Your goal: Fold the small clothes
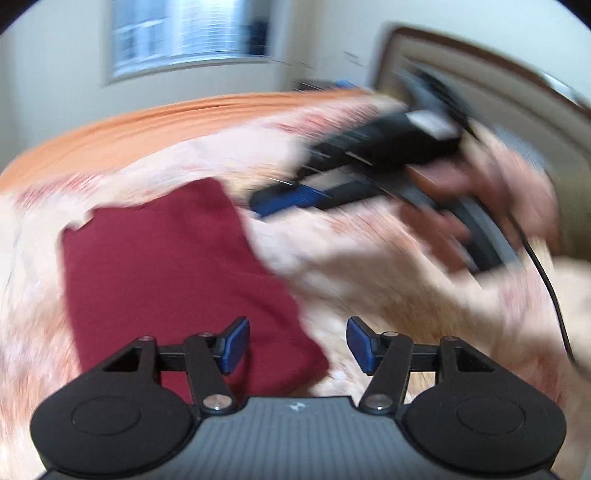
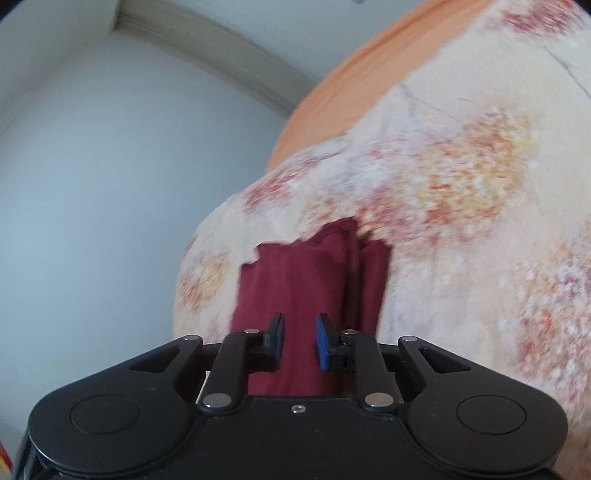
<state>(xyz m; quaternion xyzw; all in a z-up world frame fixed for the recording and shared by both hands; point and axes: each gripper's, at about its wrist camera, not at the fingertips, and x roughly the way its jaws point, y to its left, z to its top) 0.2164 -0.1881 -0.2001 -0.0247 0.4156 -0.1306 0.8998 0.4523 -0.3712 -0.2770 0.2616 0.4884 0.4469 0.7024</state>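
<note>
Item: maroon garment (image 1: 173, 280) — small cloth, folded to a rough oblong, lying flat on the bed's floral cover (image 1: 369, 266). In the left wrist view its long axis runs away from the jaws, leaning slightly left at the far end; the near end passes under the left jaw tip and stops short of the right one. The far edge is ragged, with a small notch at its left corner. In the right wrist view the same garment (image 2: 306, 280) runs straight ahead between and beyond the jaws, with stacked fold layers showing along its right edge.

Left gripper (image 1: 297, 345): jaws spread wide, released, nothing between them; it hovers over the garment's near right corner.

Right gripper (image 2: 299, 341): jaws stand apart with a narrow gap, the cloth seen through it. Whether the pads touch the cloth cannot be told. From the left wrist view the right gripper (image 1: 295, 201) is a blurred dark shape ahead and to the right of the left jaws, its blue pad near the garment's far right edge, held by a hand (image 1: 491, 206); a black cable (image 1: 550, 288) trails from it.

Surroundings: orange sheet (image 1: 147, 129) beyond the floral cover; a window (image 1: 184, 33) on the far wall; a brown-framed headboard (image 1: 498, 85) far right. Both views are motion-blurred.
</note>
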